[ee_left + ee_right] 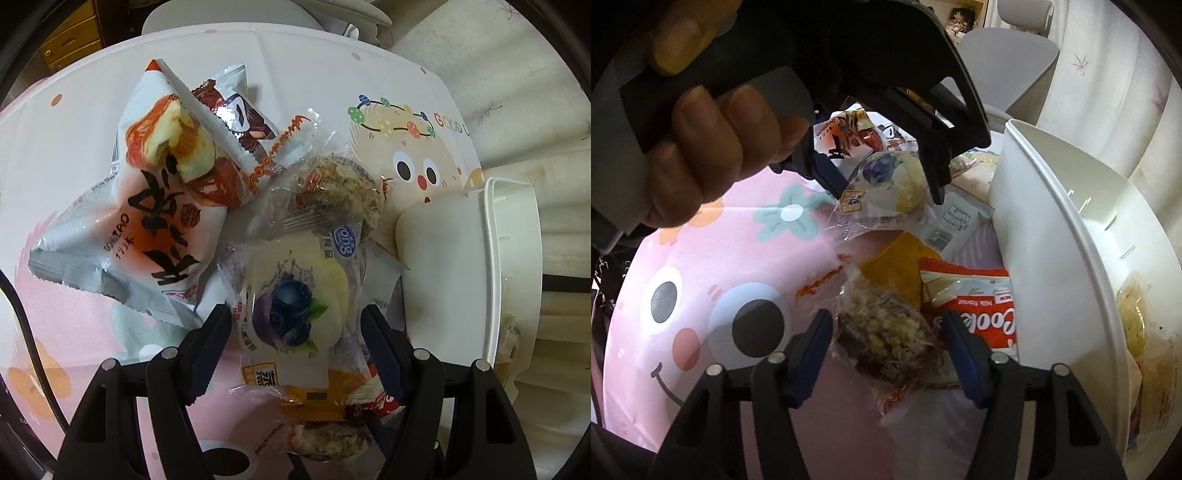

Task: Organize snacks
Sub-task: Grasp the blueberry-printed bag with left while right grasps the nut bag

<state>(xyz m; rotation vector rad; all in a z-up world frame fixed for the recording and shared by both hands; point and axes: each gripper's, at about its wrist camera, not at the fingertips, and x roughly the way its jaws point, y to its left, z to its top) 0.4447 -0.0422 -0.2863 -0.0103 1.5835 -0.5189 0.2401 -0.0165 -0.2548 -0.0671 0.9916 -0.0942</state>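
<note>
**Two claws over the snack pile, one packet each**

Beside the white bin (1045, 236), on its open left side, the loose snacks lie in a heap on the table (713, 236) with the pink cartoon cloth. This bin is the landmark for everything: some packets are already inside it, seen through its rim in the right wrist view, and the rest wait outside.

The left claw (295, 328) points down on the blueberry cake packet (295, 306), which lies near the bin wall. Its jaws stand half wide, one on each side of the packet; I cannot tell if the pads already press the wrapper (the film is loose and hides the contact). The right claw (886, 336) is also half wide, around the clear packet of oat crisp (886, 325), which lies close to the bin and partly on the red cookie bag (971, 317). The pads seem just beside the wrapper, not yet squeezing it.

Farther from the bin lie the big jujube bag (147, 206) and a small chocolate packet (240, 114), not yet touched.

My judgement: the step in hand is the grasp of two packets together. The next move calls for closing each claw gently on the body of the snack, not only on the slippery film, then lifting over the bin rim and releasing inside.
</note>
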